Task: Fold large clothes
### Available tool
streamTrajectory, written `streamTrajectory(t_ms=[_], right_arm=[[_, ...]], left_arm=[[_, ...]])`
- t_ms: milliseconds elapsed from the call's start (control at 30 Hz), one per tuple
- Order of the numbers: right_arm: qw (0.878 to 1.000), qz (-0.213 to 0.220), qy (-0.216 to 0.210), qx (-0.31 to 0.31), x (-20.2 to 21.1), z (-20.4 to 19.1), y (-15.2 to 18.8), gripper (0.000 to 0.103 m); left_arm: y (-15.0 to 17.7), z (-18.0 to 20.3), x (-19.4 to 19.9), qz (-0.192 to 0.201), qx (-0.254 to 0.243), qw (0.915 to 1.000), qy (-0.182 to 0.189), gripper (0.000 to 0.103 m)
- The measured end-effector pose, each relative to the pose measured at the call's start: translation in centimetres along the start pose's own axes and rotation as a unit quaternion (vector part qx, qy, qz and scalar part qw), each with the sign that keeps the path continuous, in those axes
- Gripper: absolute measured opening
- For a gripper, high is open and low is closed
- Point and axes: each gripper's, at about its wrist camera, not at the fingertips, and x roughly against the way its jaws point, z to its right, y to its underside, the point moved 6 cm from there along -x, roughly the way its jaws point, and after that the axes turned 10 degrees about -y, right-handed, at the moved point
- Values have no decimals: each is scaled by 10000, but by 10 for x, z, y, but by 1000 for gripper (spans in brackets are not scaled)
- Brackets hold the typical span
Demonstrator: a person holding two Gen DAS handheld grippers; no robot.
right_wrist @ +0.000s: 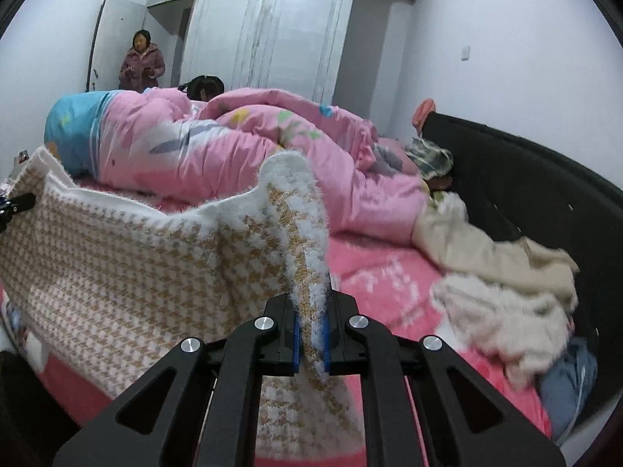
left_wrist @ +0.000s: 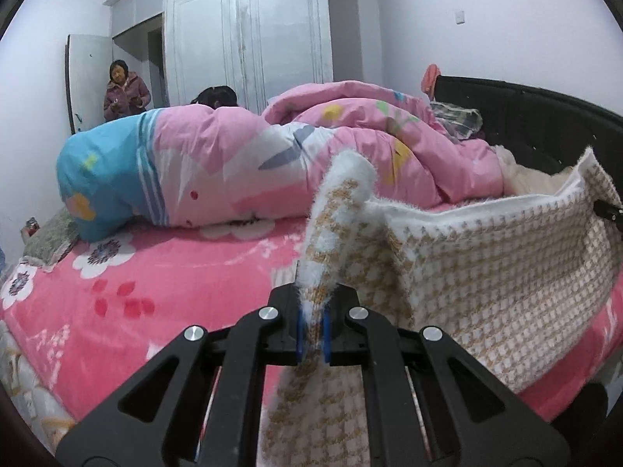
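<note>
Garment: a fuzzy tan-and-white houndstooth garment hangs stretched between the two grippers above the near part of the bed; its long axis runs side to side, from 9 to 3 o'clock, with the white-trimmed top edge sagging in the middle and the body hanging down toward the bed.
Left gripper: the left gripper is clamped narrow on one upper corner of the garment, blue pads pressed on the fabric, a fuzzy flap standing up toward 12 o'clock.
Right gripper: the right gripper is likewise closed tight on the other upper corner; in its view the cloth spreads away toward 9 o'clock.
Bed: pink flowered blanket covers the bed under the garment.
Clothes pile: cream and white clothes lie at 3 o'clock in the right wrist view, near the black headboard.
Quilt: a bunched pink and blue quilt lies across the bed behind the garment, toward 12 o'clock.
Room: white wardrobe at 12 o'clock; a person stands at 10 o'clock by a door.
</note>
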Motion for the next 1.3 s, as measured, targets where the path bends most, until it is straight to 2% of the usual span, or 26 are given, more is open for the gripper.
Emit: streamTrajectory(t_ms=[100,200,267,367,400,433,467,500,533,567,600,667,700,767,833,867,933,1000,1033,1067,1100,1133,1167,1233,1267,1300], right_arm=[[9999,-118,-37,7,-54,13,-20,8],[9989,-394,-206,-156,-117,26,-25,8],[9969,-650,-336,-304,-160,35,-19,8],[9878,-1200,-714,-688,-223,44,10,8],[9826,-1391,-885,-855,-241,48,21,8],[9704,-1712,-1233,-1174,-262,54,38,10],[9585,-1920,-1513,-1470,-273,59,49,19],[9469,-2023,-1729,-1802,-279,67,58,31],[9315,-1988,-2104,-2203,-278,76,61,32],[9194,-1942,-2394,-2444,-273,83,61,36],[9165,-1878,-2446,-2546,-264,91,59,53],[9295,-1654,-2210,-2445,-244,103,50,69],[9354,-1511,-2191,-2328,-234,105,42,69],[9394,-1257,-2304,-2206,-220,100,25,69],[9409,-1210,-2467,-1982,-225,76,6,69],[9424,-1232,-2517,-1827,-234,60,-2,69],[9428,-1380,-2599,-1564,-257,27,-9,68],[9372,-1612,-2715,-1484,-276,11,-6,64],[9347,-1872,-2625,-1497,-293,8,6,63],[9323,-2051,-2524,-1581,-303,11,17,60],[9310,-2098,-2486,-1659,-307,18,24,47],[9290,-2057,-2456,-1856,-305,34,31,43],[9287,-2036,-2366,-2004,-301,49,36,43],[9261,-2038,-2270,-2218,-286,78,45,43],[9307,-2086,-2084,-2163,-274,88,50,44],[9399,-2170,-1706,-2011,-265,97,54,53]], left_arm=[[-27,5,-44,-78,-88,9999,-40,6],[-41,17,-102,-264,-361,9989,-167,6],[-38,25,-154,-606,-519,9966,-195,6],[-11,32,-223,-1294,-665,9891,-243,7],[-1,34,-237,-1485,-689,9862,-234,9],[12,35,-254,-1746,-705,9819,-195,11],[27,34,-271,-2087,-688,9755,-101,20],[33,31,-277,-2226,-594,9731,-37,32],[35,22,-279,-2284,-346,9729,55,36],[32,13,-277,-2298,-83,9731,173,40],[25,0,-273,-2314,248,9719,347,40],[13,-20,-265,-2266,697,9698,572,40],[4,-29,-259,-2172,875,9696,703,40],[-18,-35,-249,-1851,976,9753,712,39],[-30,-21,-248,-1787,980,9735,1035,39],[-31,-5,-253,-1884,977,9688,1279,39],[-25,25,-267,-2132,798,9619,1513,41],[-5,47,-295,-2538,546,9559,1371,44],[4,49,-303,-2683,527,9532,1290,46],[17,46,-315,-2851,725,9465,1326,49],[21,39,-318,-2863,986,9415,1478,48],[22,27,-317,-2871,1404,9329,1660,47],[21,14,-314,-2820,1658,9301,1670,45],[20,-6,-308,-2740,1651,9372,1394,46],[21,-20,-302,-2720,1454,9459,1004,50],[22,-29,-295,-2679,1328,9511,768,50]])
